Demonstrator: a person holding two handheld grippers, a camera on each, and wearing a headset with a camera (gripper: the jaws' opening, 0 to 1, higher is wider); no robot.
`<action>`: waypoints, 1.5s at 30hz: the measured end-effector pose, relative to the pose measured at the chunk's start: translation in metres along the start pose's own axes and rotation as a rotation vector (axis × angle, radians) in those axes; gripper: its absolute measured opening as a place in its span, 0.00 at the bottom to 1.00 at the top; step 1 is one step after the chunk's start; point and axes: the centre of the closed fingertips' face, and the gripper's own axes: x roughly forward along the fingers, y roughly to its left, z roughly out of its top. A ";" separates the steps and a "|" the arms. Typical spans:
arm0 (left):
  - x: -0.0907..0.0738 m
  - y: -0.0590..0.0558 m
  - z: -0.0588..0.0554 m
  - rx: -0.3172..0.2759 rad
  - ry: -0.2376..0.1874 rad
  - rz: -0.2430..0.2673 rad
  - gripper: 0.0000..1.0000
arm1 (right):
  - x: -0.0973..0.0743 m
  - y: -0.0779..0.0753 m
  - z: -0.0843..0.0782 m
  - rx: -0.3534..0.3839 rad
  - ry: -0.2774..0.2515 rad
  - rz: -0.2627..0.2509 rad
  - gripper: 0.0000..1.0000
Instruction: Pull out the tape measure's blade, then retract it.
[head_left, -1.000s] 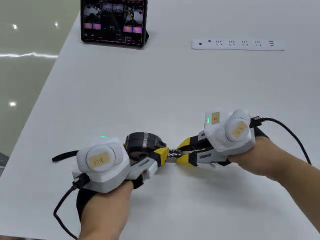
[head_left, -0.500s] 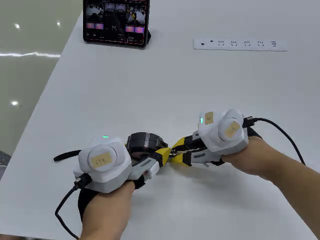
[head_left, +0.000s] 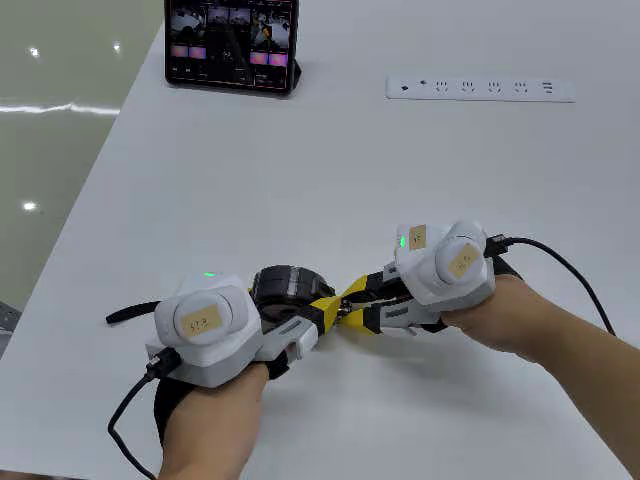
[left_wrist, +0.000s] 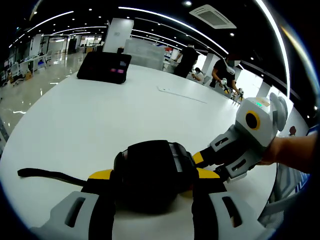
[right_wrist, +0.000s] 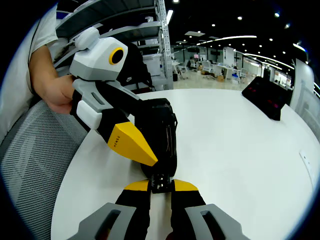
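Tape measure (head_left: 286, 284), black and round-cased, sat on the white table (head_left: 300, 160) near its front edge. Left gripper (left_wrist: 155, 177) clamped the case, apparently anchoring it to the table. Right gripper (right_wrist: 161, 188) pinched the metal blade hook (head_left: 343, 311), seemingly ready to pull.

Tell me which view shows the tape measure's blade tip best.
The right gripper view: the blade tip sits close up, pinched in the right gripper, against the tape measure case. The head view shows it as a small glint beside the case. In the left gripper view the case hides it.
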 end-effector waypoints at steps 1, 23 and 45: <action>0.000 0.000 0.000 -0.001 -0.001 0.000 0.58 | 0.000 0.000 0.000 0.003 0.001 0.000 0.12; -0.002 0.001 -0.006 0.101 0.030 0.010 0.60 | -0.005 -0.002 0.005 0.065 -0.008 -0.023 0.30; -0.008 -0.002 0.002 0.142 0.017 -0.008 0.65 | -0.020 -0.001 0.007 0.096 -0.035 -0.091 0.44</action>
